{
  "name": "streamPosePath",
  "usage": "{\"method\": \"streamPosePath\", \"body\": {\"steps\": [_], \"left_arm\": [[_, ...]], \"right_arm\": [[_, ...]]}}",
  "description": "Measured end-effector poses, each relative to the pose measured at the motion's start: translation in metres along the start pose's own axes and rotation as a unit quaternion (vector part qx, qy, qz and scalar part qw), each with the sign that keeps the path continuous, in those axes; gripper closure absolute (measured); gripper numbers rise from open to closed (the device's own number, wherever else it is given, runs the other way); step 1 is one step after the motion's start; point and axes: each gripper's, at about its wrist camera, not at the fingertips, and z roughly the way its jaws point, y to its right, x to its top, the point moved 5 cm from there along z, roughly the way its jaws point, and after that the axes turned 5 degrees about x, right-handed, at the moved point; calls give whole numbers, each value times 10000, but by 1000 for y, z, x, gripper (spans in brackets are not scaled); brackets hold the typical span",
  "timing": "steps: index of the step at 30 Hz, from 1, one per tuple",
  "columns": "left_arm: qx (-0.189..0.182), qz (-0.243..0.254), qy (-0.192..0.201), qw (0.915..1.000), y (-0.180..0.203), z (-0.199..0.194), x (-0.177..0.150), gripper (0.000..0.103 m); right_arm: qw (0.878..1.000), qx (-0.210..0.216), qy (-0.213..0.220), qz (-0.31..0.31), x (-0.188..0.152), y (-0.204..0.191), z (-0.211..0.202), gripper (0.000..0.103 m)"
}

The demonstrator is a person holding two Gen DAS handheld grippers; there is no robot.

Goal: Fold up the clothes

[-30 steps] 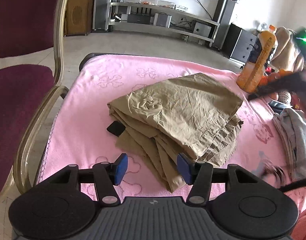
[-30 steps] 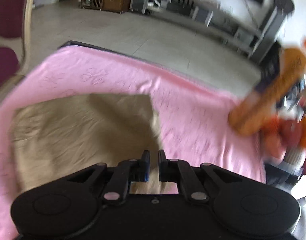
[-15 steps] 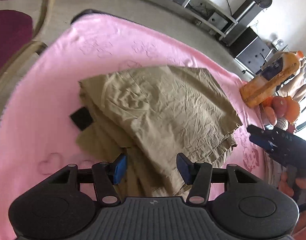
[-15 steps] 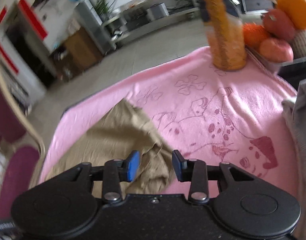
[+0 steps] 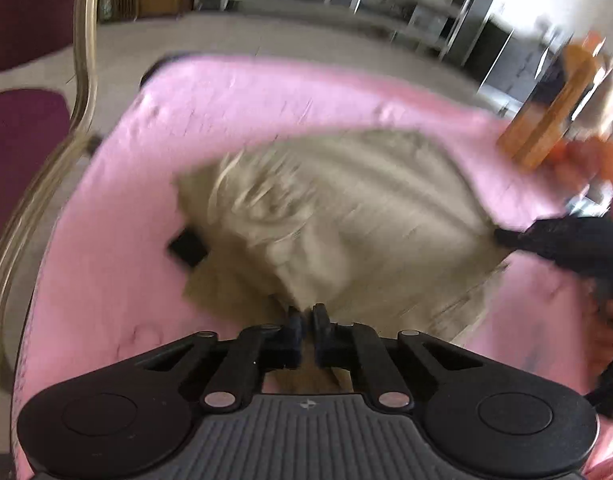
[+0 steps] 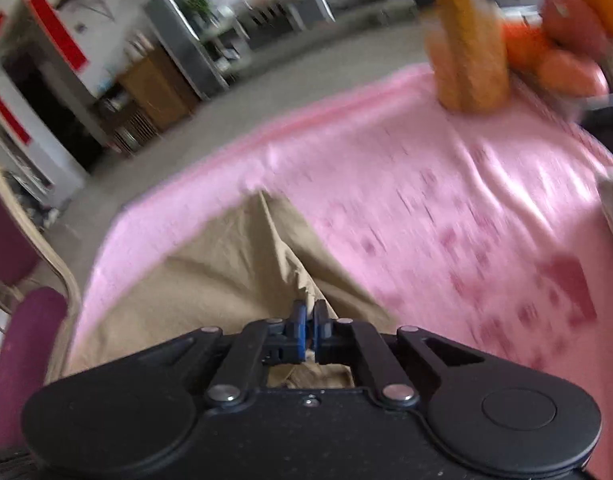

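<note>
Left gripper (image 5: 309, 322): pinching the khaki trousers (image 5: 346, 216) at lower centre of frame;
Right gripper (image 6: 309, 320): clamping their edge;
Trousers: lying folded mid-frame on pink towel (image 5: 118, 208);
Risk: thin pinches slipping, layers sliding apart.

No readable text in either view.

Both pictures are blurred by motion, so no letter, number or brand can be made out. The orange bottle (image 5: 546, 120) carries a dark label, but its print is only a smear in the left wrist view, and in the right wrist view the bottle (image 6: 466, 52) shows no legible word. The pink cloth (image 6: 446, 200) has dark pink printed figures, which are drawings and not writing. A small mark sits on the grey housing of the left gripper (image 5: 307, 322), too small to tell. The red panels (image 6: 58, 34) on the white wall bear no readable sign.
</note>
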Motion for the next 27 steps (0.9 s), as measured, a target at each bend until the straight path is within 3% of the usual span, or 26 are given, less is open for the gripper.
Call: {"method": "streamPosePath", "body": {"steps": [5, 8, 11, 18, 22, 24, 25, 27], "left_arm": [[216, 254, 220, 9992, -1, -19, -4, 89], [346, 407, 351, 9980, -1, -30, -7, 80], [460, 556, 447, 9964, -1, -37, -9, 79], [579, 877, 324, 9939, 3, 0, -9, 80], [646, 1060, 253, 9919, 4, 20, -10, 79], [680, 1151, 218, 9908, 5, 31, -10, 77], [696, 1197, 200, 9902, 6, 36, -10, 77], [697, 1190, 169, 9903, 4, 36, -12, 76]], "right_arm": [[9996, -150, 85, -221, -3, -2, -10, 92], [9975, -386, 164, -563, -3, -8, -33, 87], [9961, -429, 291, -715, -6, -10, -52, 85], [9922, 952, 349, -727, -19, -43, -32, 86], [9887, 1423, 196, -423, -24, -57, 2, 86], [9916, 1122, -76, -637, -35, -60, 20, 89], [9924, 857, -250, -849, -43, -60, 27, 101], [9913, 684, -381, -1056, -51, -59, 19, 102]]}}
